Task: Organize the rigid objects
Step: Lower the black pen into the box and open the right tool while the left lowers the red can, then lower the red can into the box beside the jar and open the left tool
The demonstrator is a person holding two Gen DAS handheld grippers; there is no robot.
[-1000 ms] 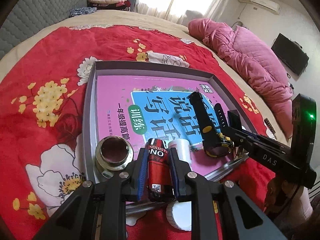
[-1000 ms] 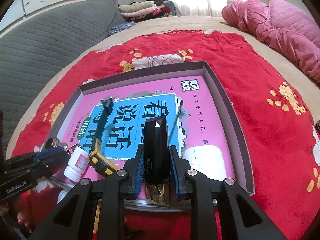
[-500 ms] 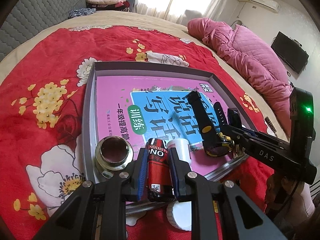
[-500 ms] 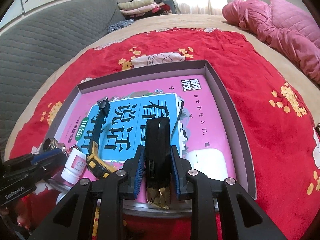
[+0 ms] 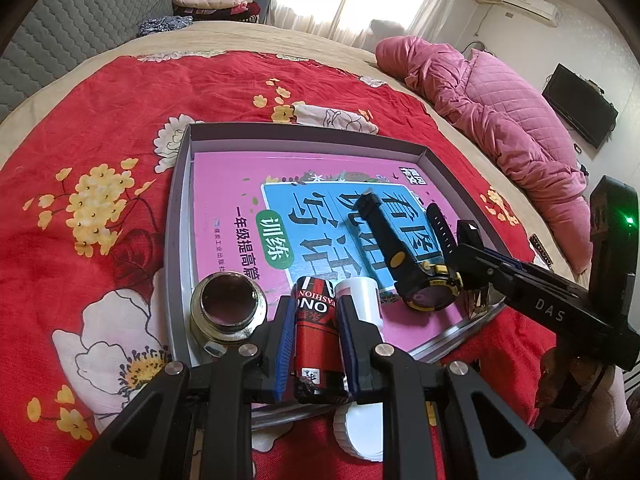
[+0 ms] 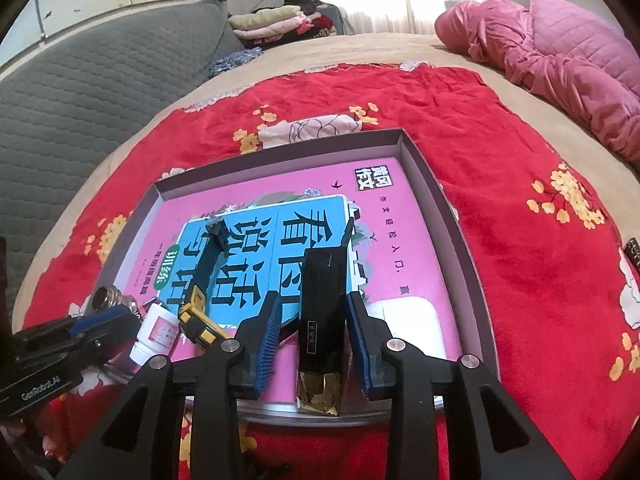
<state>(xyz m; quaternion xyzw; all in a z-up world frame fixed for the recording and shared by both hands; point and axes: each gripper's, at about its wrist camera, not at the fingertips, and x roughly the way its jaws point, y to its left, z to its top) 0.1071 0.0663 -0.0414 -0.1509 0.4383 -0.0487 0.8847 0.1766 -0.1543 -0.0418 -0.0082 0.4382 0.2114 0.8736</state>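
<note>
A shallow grey tray (image 5: 176,216) lies on a red flowered blanket (image 5: 100,128) on the bed. A pink and blue book (image 5: 240,184) covers most of the tray's floor, and the other things lie on top of it.

At the tray's near edge, the left gripper (image 5: 314,336) is closed on a red and black can (image 5: 316,340), its blue pads pressed against both sides. Just left of the can stands a metal ring fitting (image 5: 228,308); just right of it a small white bottle (image 5: 362,300). Farther right a black watch with yellow trim (image 5: 404,256) lies across the book.

The right gripper (image 6: 316,328) is opening: a long black box (image 6: 322,304) with a gold end stands between the jaws, with gaps on both sides, resting on the tray's near edge. A white pad (image 6: 412,320) lies to its right in the tray.

A white lid (image 5: 362,432) lies on the blanket outside the tray.
</note>
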